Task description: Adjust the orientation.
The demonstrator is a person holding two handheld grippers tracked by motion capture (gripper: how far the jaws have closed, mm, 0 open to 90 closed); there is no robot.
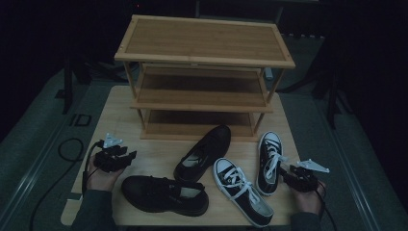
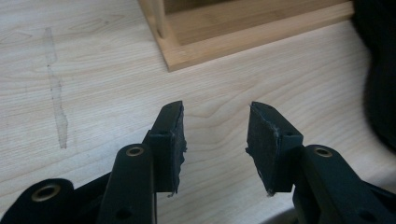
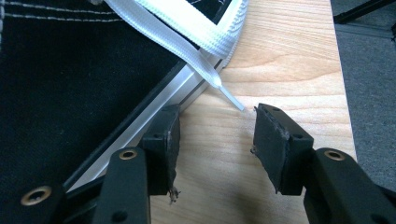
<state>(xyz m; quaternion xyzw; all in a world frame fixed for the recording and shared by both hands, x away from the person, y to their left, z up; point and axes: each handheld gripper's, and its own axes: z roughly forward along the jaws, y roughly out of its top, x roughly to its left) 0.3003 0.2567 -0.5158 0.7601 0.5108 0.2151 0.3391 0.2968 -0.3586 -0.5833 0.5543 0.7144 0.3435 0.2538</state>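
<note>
On the light wooden table [image 1: 120, 110] a three-tier wooden shoe rack [image 1: 202, 43] stands at the back. In front of it lie two black leather shoes [image 1: 204, 151] [image 1: 163, 192] and two black-and-white sneakers [image 1: 243, 197] [image 1: 268, 161]. My left gripper [image 1: 131, 156] is at the table's left, open, with bare wood between its jaws [image 2: 215, 116]. The rack's base corner [image 2: 243, 32] lies ahead of it and a black shoe [image 2: 380, 84] at its right edge. My right gripper [image 1: 284, 172] is open beside the right sneaker [image 3: 70, 70]. Its left jaw is next to the white sole, and a lace tip [image 3: 231, 99] ends just ahead of the gap [image 3: 217, 116].
The table's right edge [image 3: 343, 93] runs close to my right gripper, with grey floor [image 3: 369, 93] beyond it. A black cable [image 1: 67, 149] loops on the floor to the left. Dark stands surround the table at the back.
</note>
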